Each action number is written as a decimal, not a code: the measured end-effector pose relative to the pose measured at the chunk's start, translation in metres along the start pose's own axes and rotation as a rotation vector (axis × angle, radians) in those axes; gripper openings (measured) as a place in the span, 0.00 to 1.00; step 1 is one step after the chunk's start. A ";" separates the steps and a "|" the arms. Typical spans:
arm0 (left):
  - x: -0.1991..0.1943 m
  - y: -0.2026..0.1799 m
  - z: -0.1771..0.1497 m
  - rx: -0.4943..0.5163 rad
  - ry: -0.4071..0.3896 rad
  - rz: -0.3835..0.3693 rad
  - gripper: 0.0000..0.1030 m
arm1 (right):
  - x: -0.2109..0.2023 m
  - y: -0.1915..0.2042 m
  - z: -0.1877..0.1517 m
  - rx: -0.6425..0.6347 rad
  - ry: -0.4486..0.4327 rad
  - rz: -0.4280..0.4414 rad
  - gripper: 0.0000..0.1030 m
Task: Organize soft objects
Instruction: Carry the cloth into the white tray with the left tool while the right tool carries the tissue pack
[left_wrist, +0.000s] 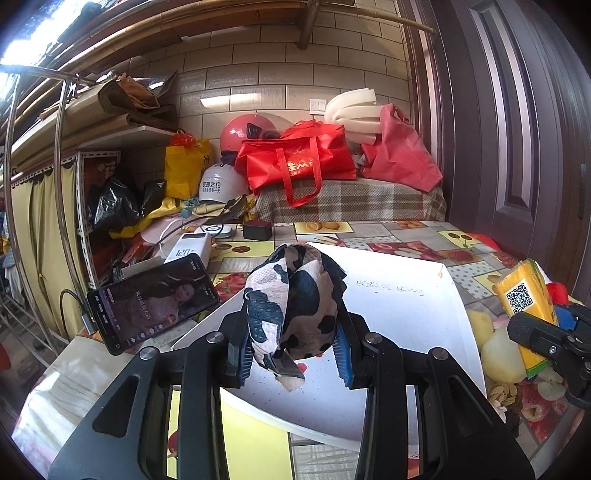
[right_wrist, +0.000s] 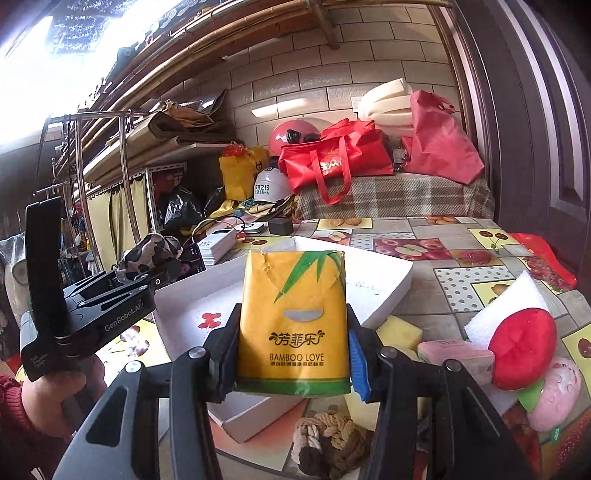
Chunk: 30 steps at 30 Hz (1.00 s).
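Cluttered storage room, tiled wall behind, with a counter (right_wrist: 458, 280) under a fruit-print cloth. Landmark for all positions: the shallow white tray (left_wrist: 399, 295) near the counter's middle. Left claw (left_wrist: 291, 354) is closed on a cow-print cloth bundle (left_wrist: 291, 302), held above the tray's near half and not resting on the tray floor. Right claw (right_wrist: 291, 354) grips a yellow tissue pack (right_wrist: 293, 325) by its two long sides, upright, held over the tray's near right corner. Assessment of the bundle: light, limp, loosely knotted; a loose tail hangs below the pads, so it likely sags and may snag the tray rim on lowering. The present grip across its thick middle looks sound. Assessment of the pack: light, soft-filled, slick film wrapper; it compresses under pressure and could slip if squeezed at the ends, so the mid-side hold is the better one. Edges: the tray wall is low but stiff. A phone (left_wrist: 155, 299) leans just left of the tray, and the left claw's path should keep clear of it. Right of the tray lie a yellow sponge (right_wrist: 399, 332), a pink block (right_wrist: 456, 356), a red lip-shaped cushion (right_wrist: 522, 349) and a braided knot (right_wrist: 328, 439), crowding that side. Open room is the tray floor itself, bare over most of what shows.
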<state>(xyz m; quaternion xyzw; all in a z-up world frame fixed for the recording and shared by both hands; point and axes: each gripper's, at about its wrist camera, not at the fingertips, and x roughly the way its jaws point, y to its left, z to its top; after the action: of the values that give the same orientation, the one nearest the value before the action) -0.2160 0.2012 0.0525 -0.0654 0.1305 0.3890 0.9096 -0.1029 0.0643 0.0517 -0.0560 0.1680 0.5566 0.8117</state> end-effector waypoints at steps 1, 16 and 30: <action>0.002 0.000 0.001 0.003 -0.002 0.001 0.34 | 0.003 0.000 0.000 0.006 0.004 -0.001 0.47; 0.040 -0.002 0.010 0.025 0.067 -0.038 0.35 | 0.042 0.020 0.012 0.000 0.006 -0.010 0.47; 0.082 0.000 0.019 0.013 0.142 -0.033 0.35 | 0.092 0.008 0.025 0.076 0.063 -0.062 0.48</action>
<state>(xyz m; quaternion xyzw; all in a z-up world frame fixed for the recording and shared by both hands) -0.1583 0.2620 0.0468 -0.0892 0.1959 0.3673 0.9049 -0.0751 0.1558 0.0451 -0.0479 0.2126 0.5223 0.8244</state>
